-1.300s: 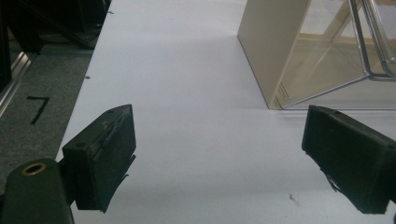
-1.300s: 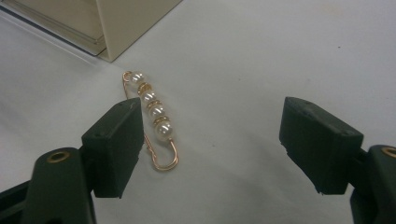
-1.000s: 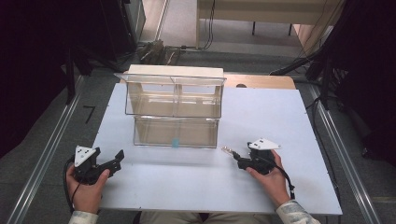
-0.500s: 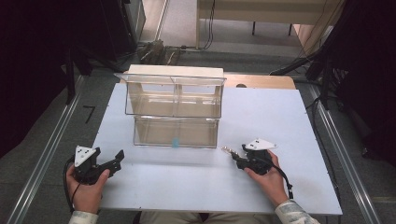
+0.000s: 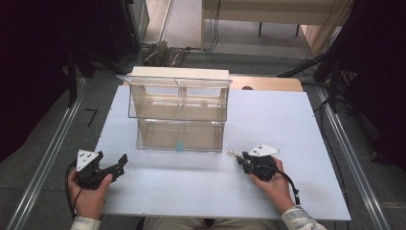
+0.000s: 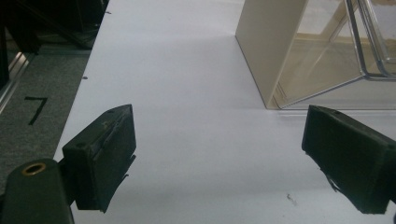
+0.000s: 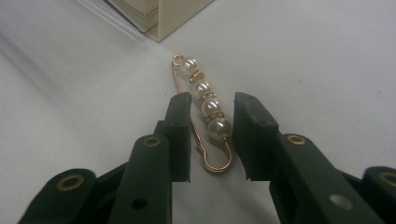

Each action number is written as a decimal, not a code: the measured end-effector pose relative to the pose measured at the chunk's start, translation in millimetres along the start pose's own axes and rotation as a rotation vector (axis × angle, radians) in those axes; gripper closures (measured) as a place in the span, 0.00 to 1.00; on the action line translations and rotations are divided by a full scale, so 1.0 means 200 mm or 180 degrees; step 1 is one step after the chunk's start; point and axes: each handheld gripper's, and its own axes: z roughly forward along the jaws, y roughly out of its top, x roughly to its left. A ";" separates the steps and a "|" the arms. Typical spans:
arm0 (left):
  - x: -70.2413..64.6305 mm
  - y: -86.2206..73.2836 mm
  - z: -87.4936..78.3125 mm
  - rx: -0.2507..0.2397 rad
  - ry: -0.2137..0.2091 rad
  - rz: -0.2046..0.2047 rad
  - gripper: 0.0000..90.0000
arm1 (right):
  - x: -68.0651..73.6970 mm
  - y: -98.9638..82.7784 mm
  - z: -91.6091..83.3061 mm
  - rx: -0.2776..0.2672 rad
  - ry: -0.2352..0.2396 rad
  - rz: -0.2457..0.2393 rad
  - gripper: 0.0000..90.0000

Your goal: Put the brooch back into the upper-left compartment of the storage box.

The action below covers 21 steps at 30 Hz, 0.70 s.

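1. Right gripper [image 7: 211,109]: its fingers have just been closing and now stand narrow around the pearl safety pin [image 7: 205,114], which lies on the white surface [image 7: 327,56] between them; firm contact cannot be confirmed.
2. Left gripper [image 6: 219,154]: fingers wide, nothing between them.
3. Progress: grasp nearly formed. Lifting and placing, likely into the clear acrylic organizer [image 5: 179,108], remain.

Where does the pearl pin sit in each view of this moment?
High view: the pearl pin lies on the white table, at the tip of the right tongs, right of the clear organizer's lower front corner.
Left gripper view: the pin is not in it.
Right gripper view: the pin lies centre, between the closing jaws; pad contact is unclear.
Shared landmark: the organizer.
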 end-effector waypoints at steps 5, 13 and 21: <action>0.00 0.00 0.00 0.0000 0.0000 0.0002 0.12 | 0.01 0.00 0.00 -0.0012 0.0023 -0.0065 0.83; 0.00 0.00 0.00 -0.0004 0.0003 -0.0005 0.12 | 0.01 0.00 0.00 -0.0015 0.0061 -0.0063 0.86; 0.01 0.00 0.00 -0.0024 -0.0001 -0.0020 0.12 | -0.01 0.00 -0.03 -0.0078 0.0077 0.0038 0.87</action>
